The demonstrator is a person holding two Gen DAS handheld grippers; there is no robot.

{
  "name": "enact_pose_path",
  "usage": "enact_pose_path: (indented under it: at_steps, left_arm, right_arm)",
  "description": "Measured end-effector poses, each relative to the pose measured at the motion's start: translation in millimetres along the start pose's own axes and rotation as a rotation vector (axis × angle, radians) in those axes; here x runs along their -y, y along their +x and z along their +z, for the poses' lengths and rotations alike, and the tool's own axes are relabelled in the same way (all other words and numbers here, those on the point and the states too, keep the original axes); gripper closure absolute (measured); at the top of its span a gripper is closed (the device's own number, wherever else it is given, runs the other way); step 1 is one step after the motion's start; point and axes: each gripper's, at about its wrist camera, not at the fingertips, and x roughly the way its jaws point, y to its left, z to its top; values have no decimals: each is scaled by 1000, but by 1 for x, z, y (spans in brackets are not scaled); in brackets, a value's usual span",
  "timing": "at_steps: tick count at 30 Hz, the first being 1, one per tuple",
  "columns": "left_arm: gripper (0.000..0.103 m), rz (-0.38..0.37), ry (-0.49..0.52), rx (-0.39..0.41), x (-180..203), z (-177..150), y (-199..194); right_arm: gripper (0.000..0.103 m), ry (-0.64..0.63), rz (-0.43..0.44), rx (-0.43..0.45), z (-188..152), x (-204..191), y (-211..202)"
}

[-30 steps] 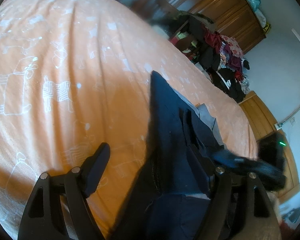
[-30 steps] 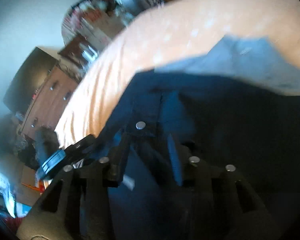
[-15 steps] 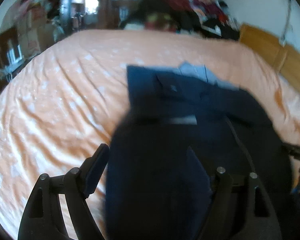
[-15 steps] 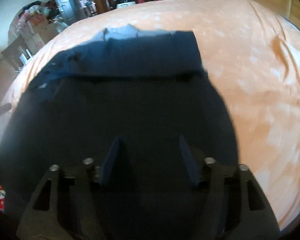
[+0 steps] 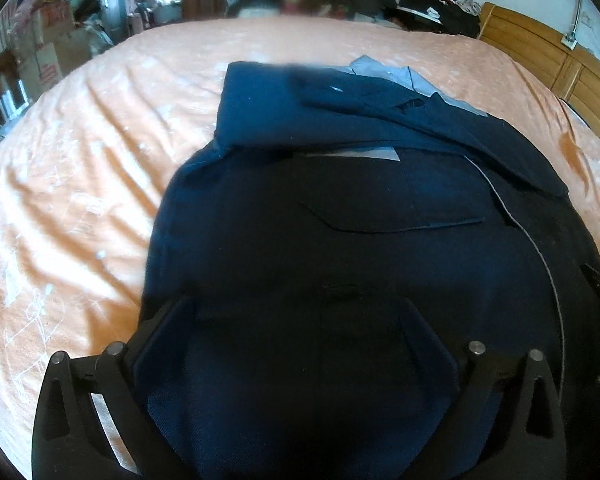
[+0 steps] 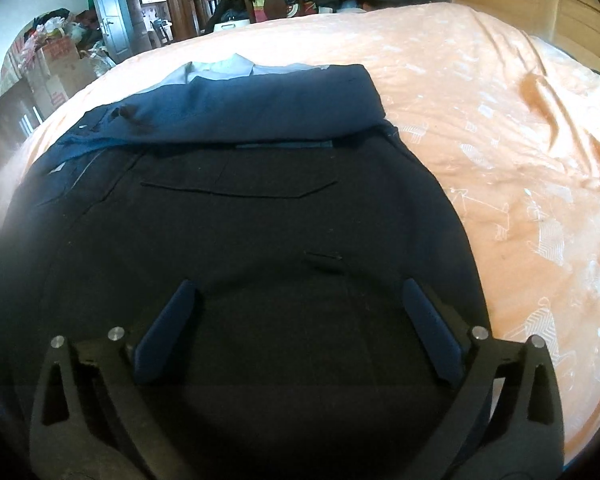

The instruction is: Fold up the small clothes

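The dark navy cloth shorts (image 5: 340,208) lie folded on the bed's orange printed sheet (image 5: 80,200), directly beneath and ahead of both grippers. The left gripper (image 5: 296,320) and right gripper (image 6: 296,300) each hover with fingers spread wide, pinching nothing.

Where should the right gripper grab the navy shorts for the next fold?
Probably the right side edge of the navy shorts, coming in from the bare orange bedsheet. That edge lies flat and exposed; the middle offers no lip. The right gripper is open above the shorts.
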Motion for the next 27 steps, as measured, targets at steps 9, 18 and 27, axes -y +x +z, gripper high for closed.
enact_pose_path:
  at_steps: [9, 18, 27]
  left_arm:
    - [0, -2, 9, -7, 2, 2, 1]
    - [0, -12, 18, -53, 6, 12, 5]
    - [17, -174, -273, -1, -97, -14, -73]
  right_arm:
    - [0, 3, 17, 0, -1, 0, 5]
    - [0, -11, 97, -80, 12, 8, 2]
    - [51, 180, 460, -291, 4, 127, -35]
